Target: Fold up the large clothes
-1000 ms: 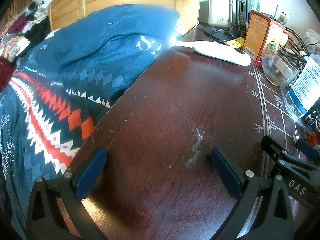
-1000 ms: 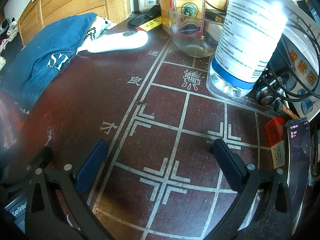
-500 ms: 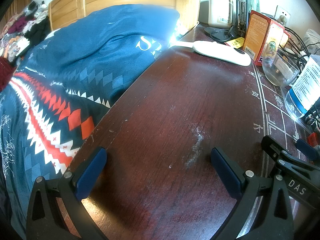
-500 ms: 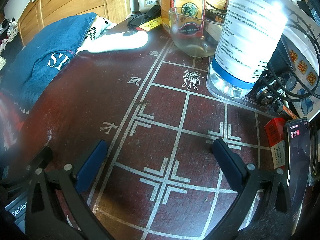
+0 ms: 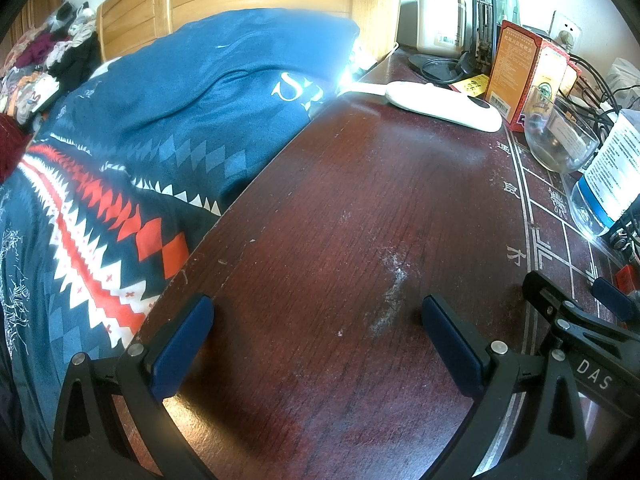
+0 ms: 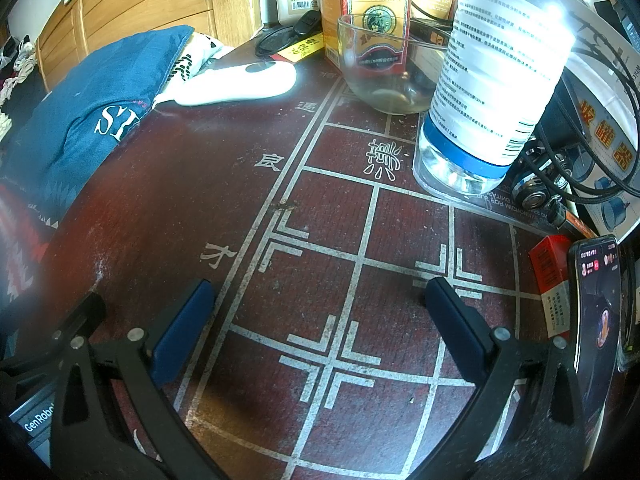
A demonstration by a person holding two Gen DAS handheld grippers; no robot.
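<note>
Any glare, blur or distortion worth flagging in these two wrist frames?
Left wrist view: sunlight blows out the white remote and the wall behind; fisheye bends the table edge. Right wrist view: glare washes out the water bottle label; the left margin is hazy; the chessboard lines stay sharp.

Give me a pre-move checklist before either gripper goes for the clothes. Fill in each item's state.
1. Left gripper open and empty: ok.
2. Right gripper open and empty: ok.
3. Garment to fold located: cannot tell; only a blue patterned quilt and a heap of clothes far off show.
4. Table between the left fingers bare: ok.
5. Right side free of breakables: not ok; water bottle, glass bowl and phone stand close.
</note>
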